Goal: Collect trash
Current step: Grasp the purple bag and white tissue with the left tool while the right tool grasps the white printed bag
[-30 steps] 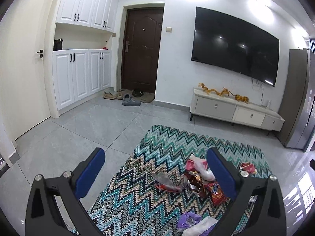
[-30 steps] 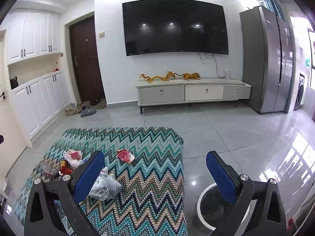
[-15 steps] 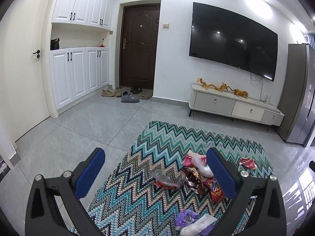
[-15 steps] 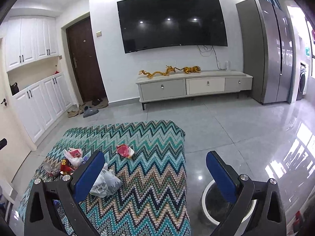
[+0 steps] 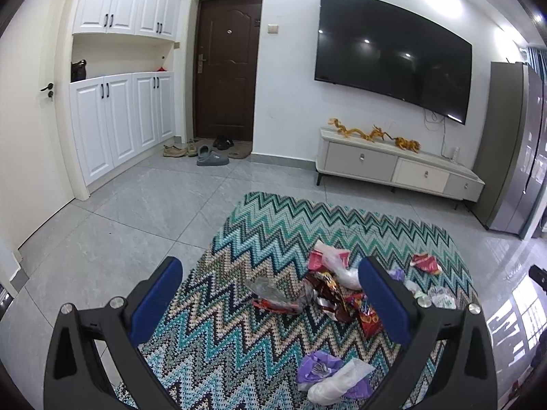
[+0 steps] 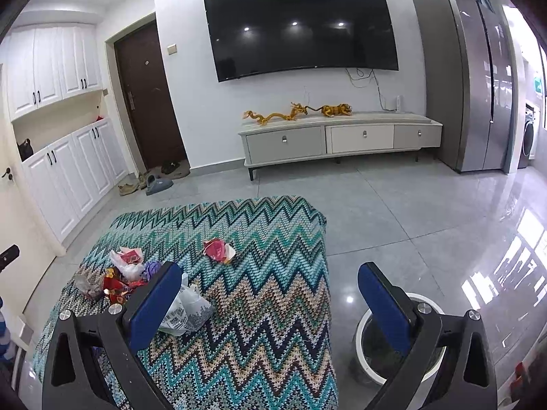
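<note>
Trash lies scattered on a zigzag-patterned rug (image 5: 273, 239). In the left wrist view a pile of red and clear wrappers (image 5: 321, 290) sits ahead of my open left gripper (image 5: 270, 304), with a purple and white bag (image 5: 328, 372) nearer. A red wrapper (image 5: 424, 262) lies apart to the right. In the right wrist view my right gripper (image 6: 270, 304) is open and holds nothing. A crumpled white bag (image 6: 188, 311) lies by its left finger, a red wrapper (image 6: 218, 251) farther out, the pile (image 6: 119, 276) at left. A white-rimmed bin (image 6: 372, 348) stands on the floor beside the rug (image 6: 256, 307).
Grey tiled floor (image 6: 410, 222) surrounds the rug. A low TV cabinet (image 6: 342, 136) with golden figurines stands under a wall television. A grey fridge (image 6: 478, 85) is at right, white cupboards (image 5: 119, 119) and a brown door with shoes (image 5: 205, 153) at left.
Both grippers have tilted and shifted slightly, so the rug and trash sit a little lower and nearer in view. Both stay open; nothing has been picked up.
</note>
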Demonstrator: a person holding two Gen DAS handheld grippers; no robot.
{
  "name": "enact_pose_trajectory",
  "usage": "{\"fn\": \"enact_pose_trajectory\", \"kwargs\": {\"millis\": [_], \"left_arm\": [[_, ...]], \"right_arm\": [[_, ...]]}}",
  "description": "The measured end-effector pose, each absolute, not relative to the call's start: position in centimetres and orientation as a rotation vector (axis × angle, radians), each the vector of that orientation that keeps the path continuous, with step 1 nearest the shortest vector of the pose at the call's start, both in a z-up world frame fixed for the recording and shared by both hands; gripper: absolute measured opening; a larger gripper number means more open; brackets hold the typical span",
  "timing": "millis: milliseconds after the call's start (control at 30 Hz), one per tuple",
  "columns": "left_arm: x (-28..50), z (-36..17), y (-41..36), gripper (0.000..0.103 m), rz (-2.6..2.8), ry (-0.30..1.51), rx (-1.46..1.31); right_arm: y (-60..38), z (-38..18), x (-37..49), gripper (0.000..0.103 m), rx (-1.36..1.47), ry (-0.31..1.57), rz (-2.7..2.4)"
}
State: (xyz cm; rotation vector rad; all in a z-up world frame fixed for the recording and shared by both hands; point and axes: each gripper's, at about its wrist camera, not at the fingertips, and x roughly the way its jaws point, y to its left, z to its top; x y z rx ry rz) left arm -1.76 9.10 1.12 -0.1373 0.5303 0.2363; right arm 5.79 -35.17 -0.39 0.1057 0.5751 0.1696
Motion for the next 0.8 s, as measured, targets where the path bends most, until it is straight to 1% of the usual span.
{"fn": "enact_pose_trajectory", "kwargs": {"millis": [200,300,333,367,400,500,567,700,733,767,800], "left_arm": [[-1.7,-0.7,7.7,0.103,0.136,0.571,-0.109],[-1.9,-2.3,6.5,0.102,0.043,0.621,-0.086],[-2.1,-2.8,6.1,0.099,0.018,0.637,-0.076],[-2.3,-3.6,5.6,0.094,-0.013,0.659,-0.059],[-2.4,-4.1,5.2,0.091,-0.034,0.677,-0.048],[-2.3,-6.5,4.5,0.078,-0.099,0.754,-0.044],[-2.1,-7.9,4.4,0.068,-0.131,0.805,-0.058],[-1.9,-9.8,4.2,0.058,-0.154,0.857,-0.066],[-1.8,-10.2,4.2,0.053,-0.158,0.870,-0.071],[-1.6,-10.7,4.3,0.046,-0.162,0.887,-0.075],[-1.5,-11.1,4.3,0.042,-0.164,0.900,-0.077]], "right_arm": [[-33.5,-0.9,6.1,0.103,0.084,0.605,0.201],[-32.7,-1.1,6.2,0.103,0.070,0.617,0.218],[-32.5,-1.2,6.2,0.103,0.068,0.622,0.222],[-32.4,-1.3,6.3,0.103,0.065,0.626,0.226],[-32.2,-1.4,6.3,0.103,0.064,0.631,0.231],[-31.7,-2.0,6.6,0.103,0.061,0.651,0.246],[-31.3,-2.5,6.7,0.103,0.061,0.668,0.257],[-30.6,-3.5,7.0,0.103,0.056,0.696,0.285],[-30.4,-3.8,7.0,0.103,0.055,0.706,0.293],[-30.2,-4.1,7.1,0.103,0.054,0.713,0.297],[-30.0,-4.4,7.1,0.103,0.054,0.724,0.303]]}}
